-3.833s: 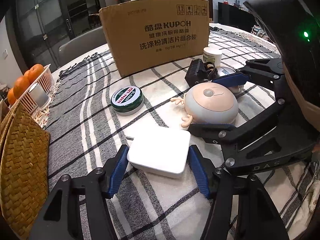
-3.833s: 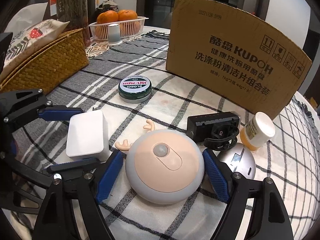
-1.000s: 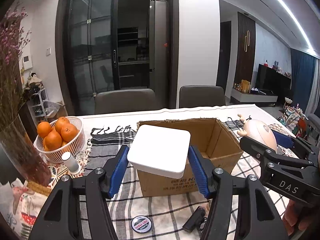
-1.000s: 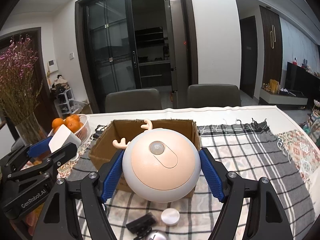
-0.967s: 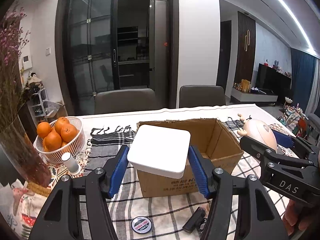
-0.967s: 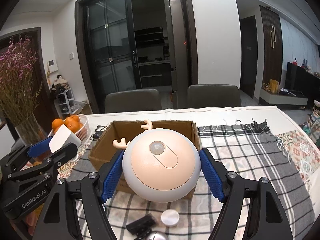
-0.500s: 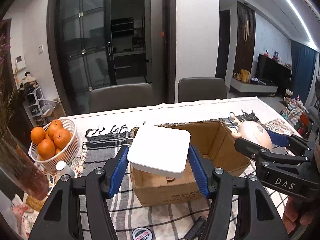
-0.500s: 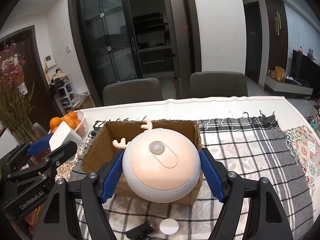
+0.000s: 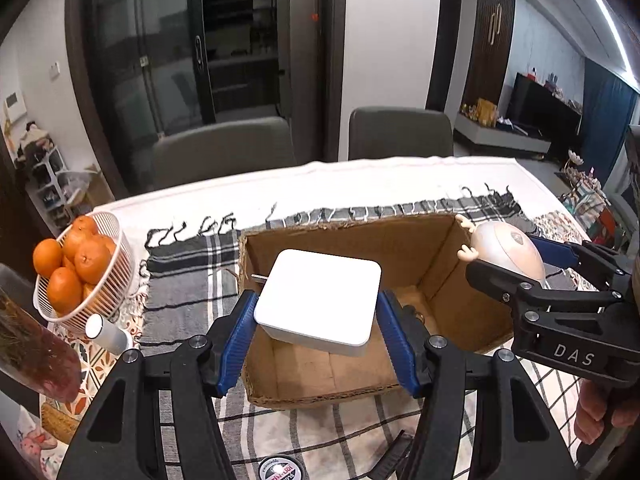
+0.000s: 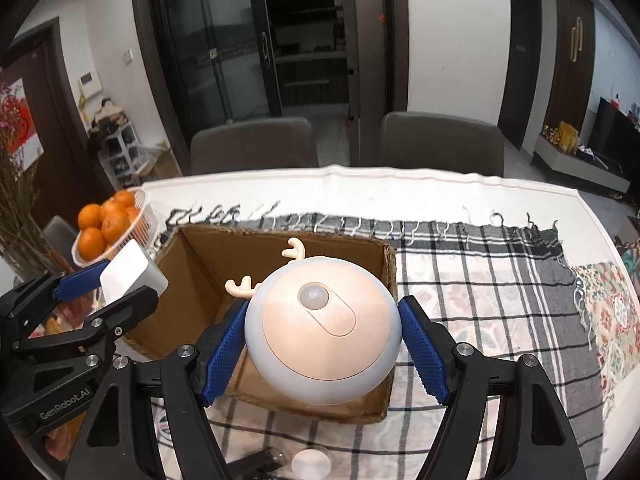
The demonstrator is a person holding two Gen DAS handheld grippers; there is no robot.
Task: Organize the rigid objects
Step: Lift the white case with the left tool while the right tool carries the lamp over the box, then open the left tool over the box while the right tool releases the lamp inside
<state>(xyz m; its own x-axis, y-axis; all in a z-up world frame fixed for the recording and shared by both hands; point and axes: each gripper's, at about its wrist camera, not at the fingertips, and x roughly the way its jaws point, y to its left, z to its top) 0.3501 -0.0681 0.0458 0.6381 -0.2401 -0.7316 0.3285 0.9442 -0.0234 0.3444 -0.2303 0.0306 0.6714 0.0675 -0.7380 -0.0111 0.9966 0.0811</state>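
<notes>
My left gripper (image 9: 318,338) is shut on a white square box (image 9: 318,300) and holds it above the open cardboard box (image 9: 472,312). My right gripper (image 10: 322,346) is shut on a round peach-and-grey deer-antler night light (image 10: 322,332), held over the same cardboard box (image 10: 192,276). In the left wrist view the right gripper (image 9: 532,276) with the light (image 9: 506,250) hangs at the box's right wall. In the right wrist view the left gripper (image 10: 108,284) with the white box (image 10: 128,270) is at the box's left wall.
A white basket of oranges (image 9: 76,268) and a small white bottle (image 9: 106,332) stand left. A green tin (image 9: 280,469) and a black item (image 9: 394,456) lie in front of the box; a white cap (image 10: 311,463) too. Two grey chairs (image 10: 440,144) stand behind the table.
Both grippers have moved forward and tilted down, so the open cardboard box now looks closer and I see deeper into it. Both grips are unchanged.
</notes>
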